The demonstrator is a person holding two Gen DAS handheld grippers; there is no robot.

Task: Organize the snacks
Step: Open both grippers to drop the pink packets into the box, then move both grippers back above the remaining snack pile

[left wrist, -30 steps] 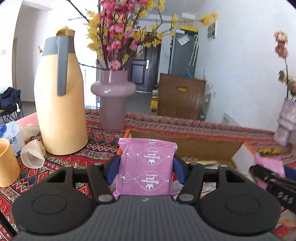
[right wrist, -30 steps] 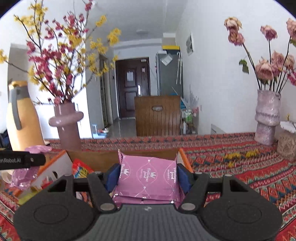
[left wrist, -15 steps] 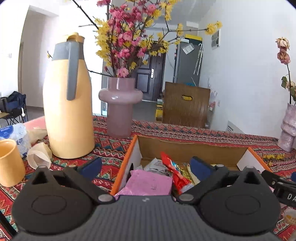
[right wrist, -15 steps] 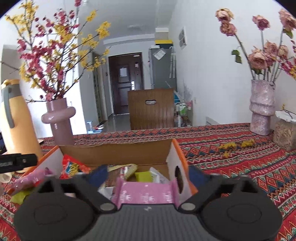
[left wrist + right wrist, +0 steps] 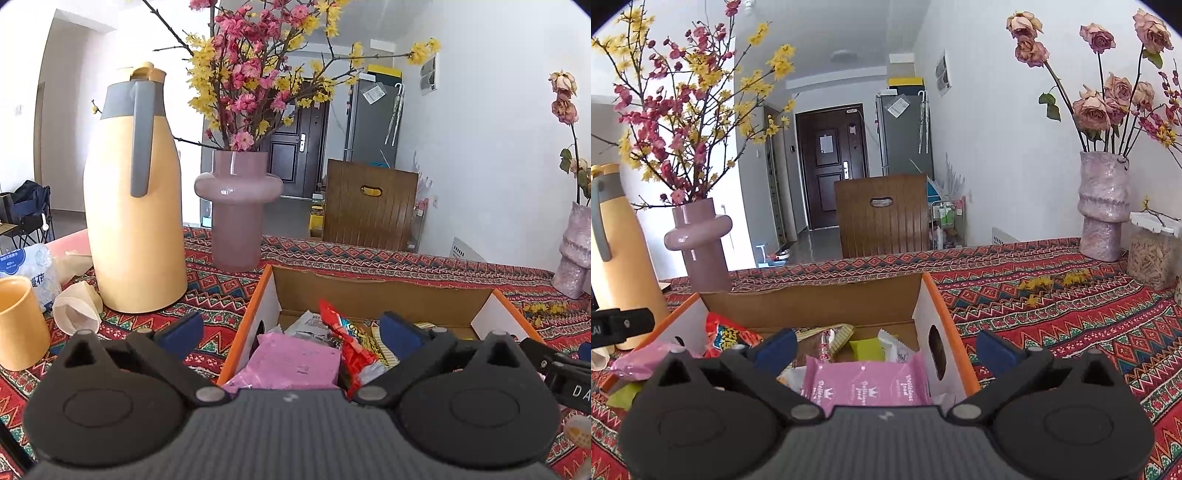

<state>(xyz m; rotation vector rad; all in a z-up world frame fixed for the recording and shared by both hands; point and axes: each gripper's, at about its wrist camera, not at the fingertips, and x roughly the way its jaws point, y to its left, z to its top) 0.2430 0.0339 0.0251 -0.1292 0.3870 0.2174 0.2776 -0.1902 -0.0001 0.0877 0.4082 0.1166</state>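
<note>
I am holding my left gripper [image 5: 291, 334] and my right gripper [image 5: 886, 345] low over the near edge of the box [image 5: 369, 291], both with jaws spread wide and gripping nothing. Just beyond my left jaws a pink packet [image 5: 295, 363] is lying flat inside the box against its left wall; just beyond my right jaws a second pink packet [image 5: 868, 384] is lying inside against the right wall. A red wrapper [image 5: 341, 343] and other snacks are crowding the box's middle. I am judging these packets light, soft and slick, so I would be pinching one across its flat width near a crimped end, gently. Left of the box a flask [image 5: 135, 206] is standing, and a vase [image 5: 238, 206] behind the box.
</note>
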